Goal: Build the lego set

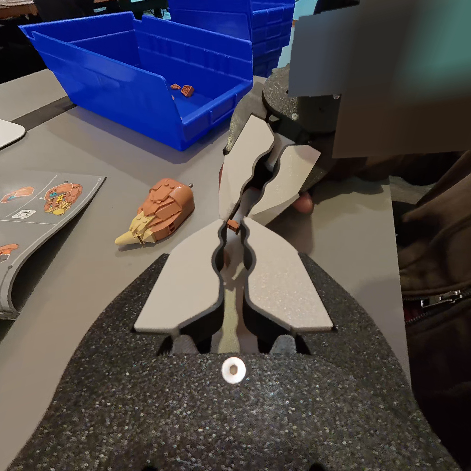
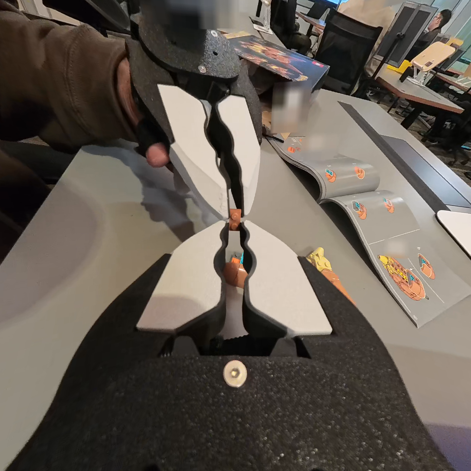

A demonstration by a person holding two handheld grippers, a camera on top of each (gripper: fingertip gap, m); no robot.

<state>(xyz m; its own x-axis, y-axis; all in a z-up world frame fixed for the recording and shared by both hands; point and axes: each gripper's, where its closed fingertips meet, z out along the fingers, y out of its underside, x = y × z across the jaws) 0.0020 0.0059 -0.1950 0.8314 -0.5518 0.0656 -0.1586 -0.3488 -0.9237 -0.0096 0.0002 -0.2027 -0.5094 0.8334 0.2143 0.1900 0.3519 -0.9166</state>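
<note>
While both tongs meet tip to tip above the bench (image 1: pixel 76 293), a small brown brick (image 2: pixel 235 219) sits pinched between them. Left tongs (image 1: pixel 233 225) grip its near end, right tongs (image 2: pixel 234 224) the other; how deep each tip bites is hidden. Brick's long axis runs from one pair of tongs to the other, studs showing in the right wrist view. Half-built brown and tan model (image 1: pixel 159 212) lies on the bench left of the tongs, tan nose toward the camera, mostly blocked in the right wrist view. Open booklet (image 1: pixel 38 216) cut off at the edge. Blue bin (image 1: pixel 142 102) behind holds loose bricks (image 1: pixel 184 89).
</note>
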